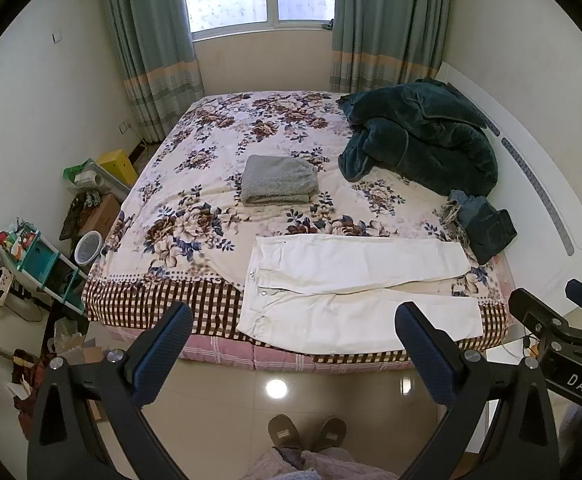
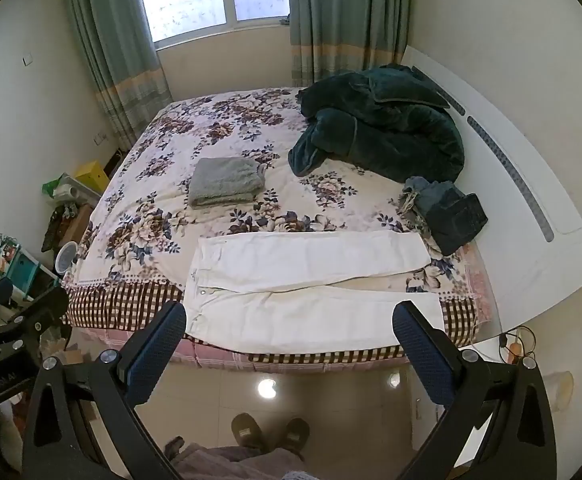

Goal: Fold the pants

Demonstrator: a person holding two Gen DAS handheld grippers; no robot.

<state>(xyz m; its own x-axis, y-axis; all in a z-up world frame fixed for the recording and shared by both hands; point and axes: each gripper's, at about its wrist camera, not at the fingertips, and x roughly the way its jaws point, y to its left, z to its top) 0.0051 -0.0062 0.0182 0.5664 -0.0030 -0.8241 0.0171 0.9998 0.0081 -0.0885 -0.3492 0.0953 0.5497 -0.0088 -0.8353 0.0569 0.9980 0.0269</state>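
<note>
Both claws are hanging wide apart and empty above the floor, short of the bed's near edge: we are holding the left claw [image 1: 293, 350] and the right claw [image 2: 291, 346] side by side, each pointing forward and tipped down toward the mattress, touching nothing. In the left wrist view the right claw's frame is showing at the right border, so the two are riding close together at about the same height.

White pants [image 1: 355, 292] are lying flat on the bed [image 1: 211, 184], right along the near edge, ahead of and below both claws. Their long axis is running across our view: waistband to the left, leg ends to the right. The two legs are spreading apart in a narrow V toward the hems, the nearer leg reaching the mattress edge.

We are judging that the left claw is nearer the waistband [image 1: 253, 276] and the right claw nearer the hem [image 2: 431, 312] of the near leg, so each side has its own end to take.

Farther back, well apart from the pants, a folded grey towel [image 1: 279, 180] and a heap of dark green bedding [image 1: 419, 136] are resting on the floral cover; dark folded clothing [image 1: 487, 228] is sitting just beyond the far leg's end.
</note>
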